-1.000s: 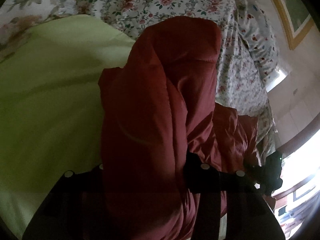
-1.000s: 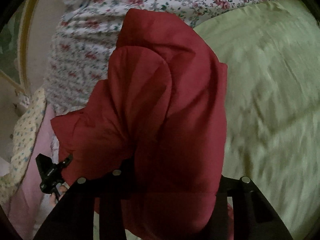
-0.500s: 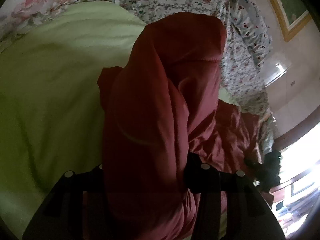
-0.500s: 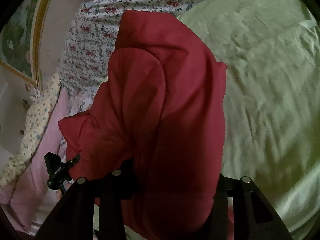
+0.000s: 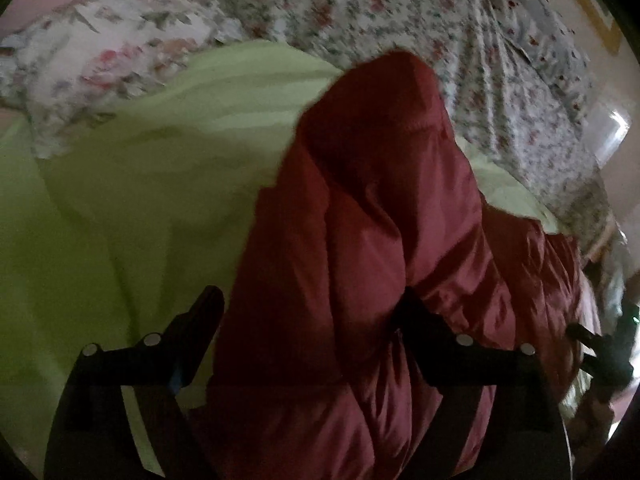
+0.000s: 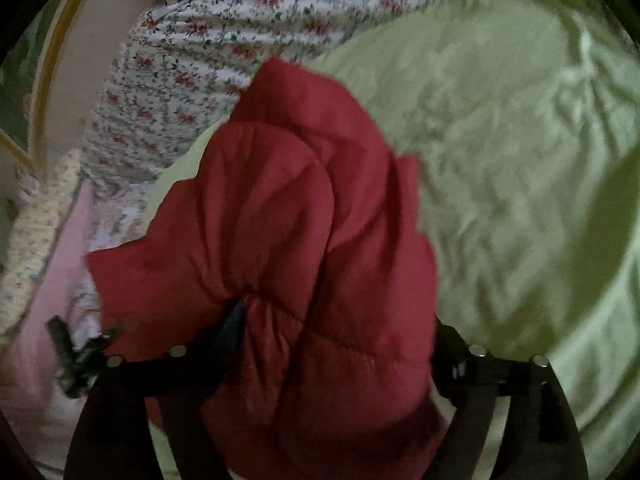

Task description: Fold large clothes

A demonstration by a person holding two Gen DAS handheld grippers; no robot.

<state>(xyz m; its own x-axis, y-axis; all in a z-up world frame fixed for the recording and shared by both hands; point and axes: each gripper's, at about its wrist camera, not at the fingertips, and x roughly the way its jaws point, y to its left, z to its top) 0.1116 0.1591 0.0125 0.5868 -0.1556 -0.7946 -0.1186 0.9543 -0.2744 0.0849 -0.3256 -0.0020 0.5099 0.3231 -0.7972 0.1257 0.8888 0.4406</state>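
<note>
Bed cover: a pale green sheet (image 5: 132, 200) fills the left half of the left wrist view and the right half of the right wrist view (image 6: 520, 180); it is creased and bare apart from the garment.
Floral bedding: white cloth with small red flowers (image 5: 400, 8) runs across the top of the left wrist view and the upper left of the right wrist view (image 6: 192, 60).
Garment: a dark red padded jacket (image 5: 360, 260) lies bunched on the green sheet, rising from the bottom centre of each view towards the middle (image 6: 288, 260); quilted seams and a gathered fold show on it.
Left gripper (image 5: 308, 312): at the bottom of the left wrist view, jaws opening. The jacket bulges up between the two black fingers; the left-hand finger (image 5: 200, 320) stands clear of the cloth, with green sheet showing in the gap. The other finger is partly buried in folds.
Right gripper (image 6: 340, 328): at the bottom of the right wrist view, jaws opening, the jacket heaped between them. The right-hand finger (image 6: 452, 344) sits at the cloth's edge; whether it touches I cannot tell.
Picture frame: a gilt edge (image 6: 44, 80) at the far left of the right wrist view, blurred.
</note>
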